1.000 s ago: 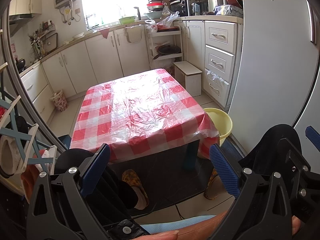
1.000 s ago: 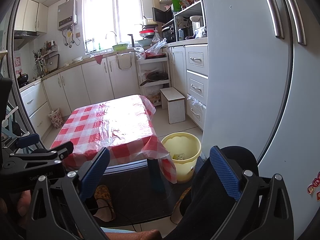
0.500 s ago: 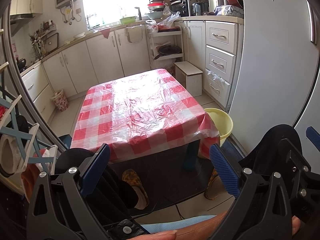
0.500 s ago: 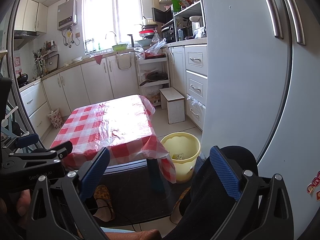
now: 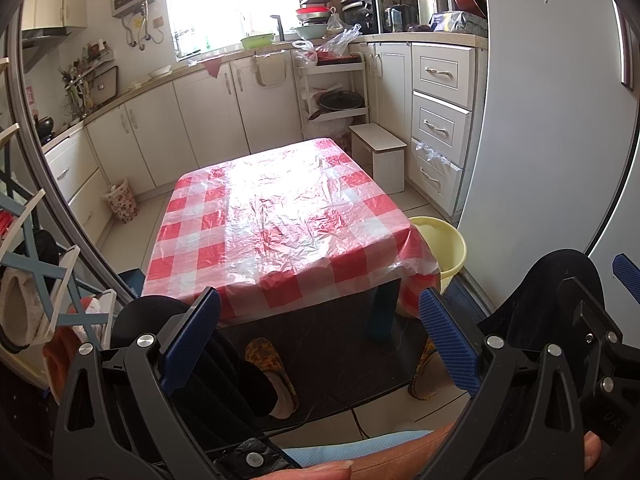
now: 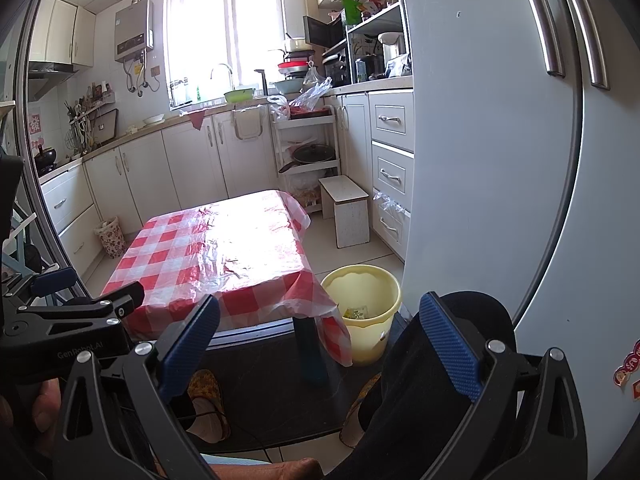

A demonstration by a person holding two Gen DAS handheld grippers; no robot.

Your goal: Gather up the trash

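Note:
A low table with a red-and-white checked plastic cloth (image 5: pixel 280 224) stands ahead of me; it also shows in the right wrist view (image 6: pixel 224 252). I see no loose item on it. A yellow bucket (image 6: pixel 362 312) stands on the floor at its right corner, with a few scraps of trash (image 6: pixel 356 313) inside; its rim shows in the left wrist view (image 5: pixel 444 244). My left gripper (image 5: pixel 318 336) is open and empty, held low over my knees. My right gripper (image 6: pixel 318 340) is open and empty too, to the right of the left gripper (image 6: pixel 72 312).
A grey fridge (image 6: pixel 500 160) rises close on the right. White cabinets (image 5: pixel 208 120) line the back and left walls. A small white stool (image 5: pixel 380 156) and a tiered rack (image 5: pixel 336 92) stand behind the table. My legs and slippers (image 5: pixel 272 376) rest on a dark mat.

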